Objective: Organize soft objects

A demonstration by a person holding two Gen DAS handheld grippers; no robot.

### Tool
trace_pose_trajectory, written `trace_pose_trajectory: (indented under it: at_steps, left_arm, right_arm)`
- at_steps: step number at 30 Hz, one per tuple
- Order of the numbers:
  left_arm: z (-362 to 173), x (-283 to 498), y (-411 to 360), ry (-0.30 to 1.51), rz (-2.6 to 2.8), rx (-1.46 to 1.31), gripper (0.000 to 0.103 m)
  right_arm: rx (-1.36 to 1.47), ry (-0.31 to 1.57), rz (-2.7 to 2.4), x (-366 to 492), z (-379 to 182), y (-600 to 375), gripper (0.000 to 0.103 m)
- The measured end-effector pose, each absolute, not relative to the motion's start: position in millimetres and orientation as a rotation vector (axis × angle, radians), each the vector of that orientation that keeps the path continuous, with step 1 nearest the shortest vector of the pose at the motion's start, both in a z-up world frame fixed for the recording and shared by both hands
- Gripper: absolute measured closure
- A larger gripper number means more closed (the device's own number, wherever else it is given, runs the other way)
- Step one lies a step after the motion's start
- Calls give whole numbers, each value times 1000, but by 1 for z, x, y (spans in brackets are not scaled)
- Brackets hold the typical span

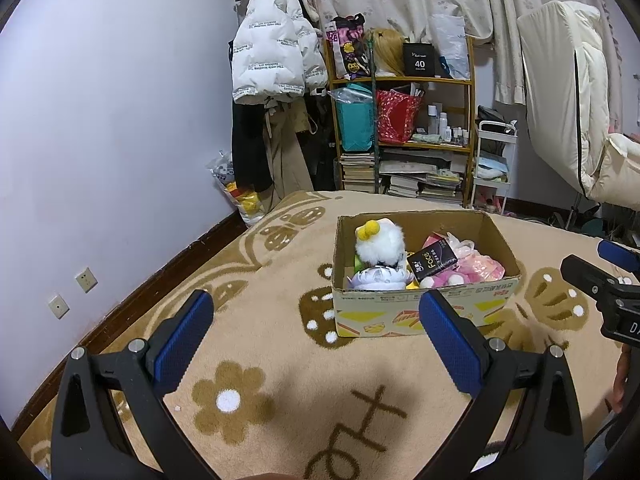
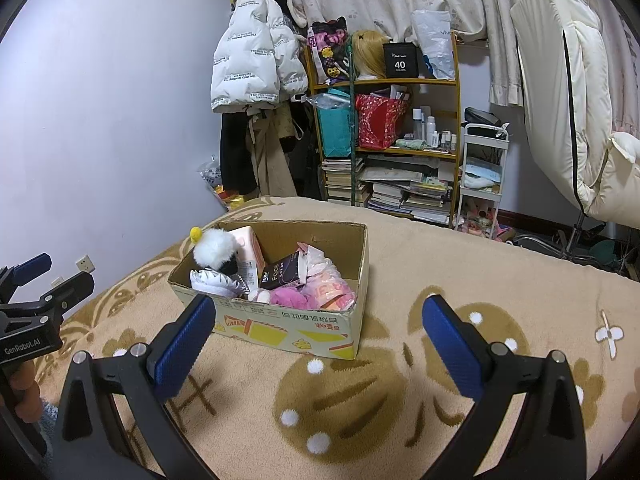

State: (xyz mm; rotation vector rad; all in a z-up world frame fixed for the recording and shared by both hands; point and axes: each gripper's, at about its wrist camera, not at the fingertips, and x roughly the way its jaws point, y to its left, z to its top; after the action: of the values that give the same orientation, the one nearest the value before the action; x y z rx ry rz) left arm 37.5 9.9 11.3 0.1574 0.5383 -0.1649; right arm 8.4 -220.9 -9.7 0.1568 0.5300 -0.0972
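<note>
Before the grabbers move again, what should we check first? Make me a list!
1. Left hand-held gripper open and holding nothing: ok.
2. Right hand-held gripper open and holding nothing: ok.
3. Cardboard box upright on the blanket, top open: ok.
4. White plush toy, black tissue pack and pink soft things inside the box: ok.
5. Soft things left outside the box on the blanket: none visible; beyond these views, cannot tell.
6. Room left in the box: cannot tell.
</note>
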Motion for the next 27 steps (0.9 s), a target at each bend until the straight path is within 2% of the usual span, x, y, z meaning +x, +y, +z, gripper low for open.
trace_pose_trajectory:
  at_steps: [27]
  left_arm:
    - [8, 34, 9, 541, -175, 168, 1]
  right_arm:
    - [156, 533, -93, 8, -8, -224, 0]
